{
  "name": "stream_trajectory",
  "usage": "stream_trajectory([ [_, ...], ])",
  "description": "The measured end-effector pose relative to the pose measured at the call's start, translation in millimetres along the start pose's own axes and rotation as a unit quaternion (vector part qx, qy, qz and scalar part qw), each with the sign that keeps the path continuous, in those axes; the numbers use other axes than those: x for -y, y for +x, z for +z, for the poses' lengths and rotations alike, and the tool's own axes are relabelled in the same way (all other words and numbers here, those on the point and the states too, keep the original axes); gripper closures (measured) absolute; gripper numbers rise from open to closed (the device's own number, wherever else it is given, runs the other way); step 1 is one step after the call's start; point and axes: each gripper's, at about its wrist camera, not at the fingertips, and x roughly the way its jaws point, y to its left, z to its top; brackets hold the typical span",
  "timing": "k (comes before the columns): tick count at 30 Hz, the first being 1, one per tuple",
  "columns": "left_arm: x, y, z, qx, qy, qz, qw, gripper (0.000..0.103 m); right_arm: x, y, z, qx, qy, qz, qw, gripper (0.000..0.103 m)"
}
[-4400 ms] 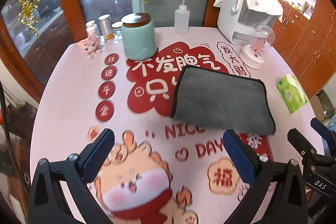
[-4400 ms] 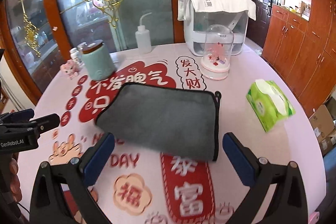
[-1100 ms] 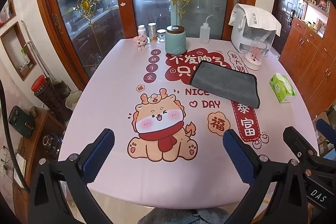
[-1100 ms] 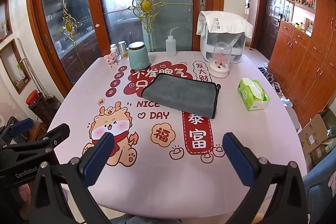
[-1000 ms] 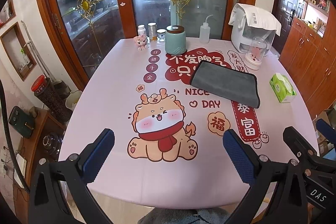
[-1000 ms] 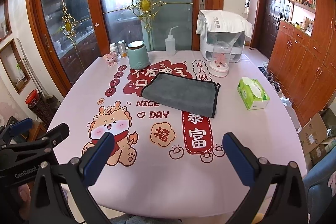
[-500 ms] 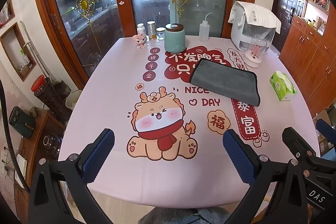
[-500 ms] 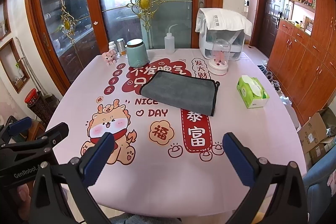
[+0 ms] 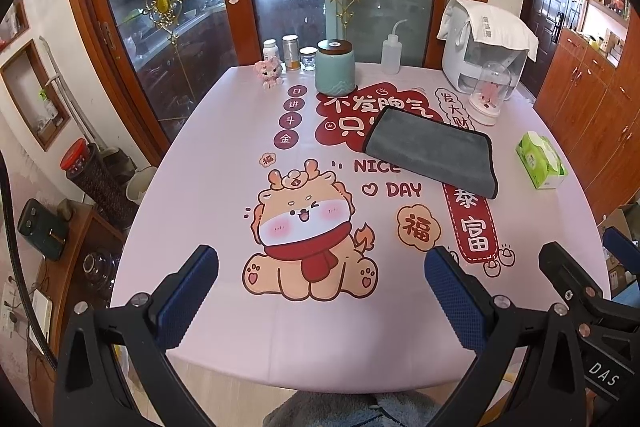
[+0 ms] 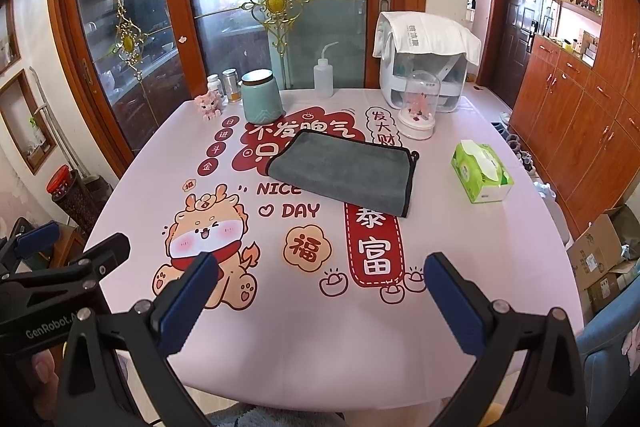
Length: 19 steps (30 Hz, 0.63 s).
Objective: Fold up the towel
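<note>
Both grippers hover at the table's near edge, the left gripper (image 9: 320, 291) and right gripper (image 10: 320, 291) each spread wide and empty. The folded grey towel (image 10: 344, 171) lies well ahead, roughly straight before the right gripper and ahead-right of the left, long axis crosswise; the right is probably nearer.

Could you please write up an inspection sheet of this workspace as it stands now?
Surface: table under a pink printed cloth.
Job's things: grey towel lies flat and folded, touched by neither gripper.
Clutter: teal canister, squeeze bottle, glass dome, tissue pack, pink figurine, small jars, covered white appliance.
Grippers: left gripper and right gripper both open, empty, at the near edge.
Cables: nothing seen on the table.
Surroundings: glass doors, wooden cabinets, cardboard boxes.
</note>
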Motion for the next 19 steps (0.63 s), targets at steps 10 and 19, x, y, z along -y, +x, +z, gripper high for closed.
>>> stream_trajectory([
  [10, -0.6, 0.5, -0.8, -0.003, 0.0, 0.002, 1.0, 0.0, 0.8, -0.3, -0.7, 0.0, 0.001, 0.0, 1.0, 0.0],
  [19, -2.6, -1.0, -4.4, -0.006, 0.001, 0.004, 1.0, 0.0, -0.3, -0.3, 0.2, 0.0, 0.0, 0.0, 1.0, 0.0],
])
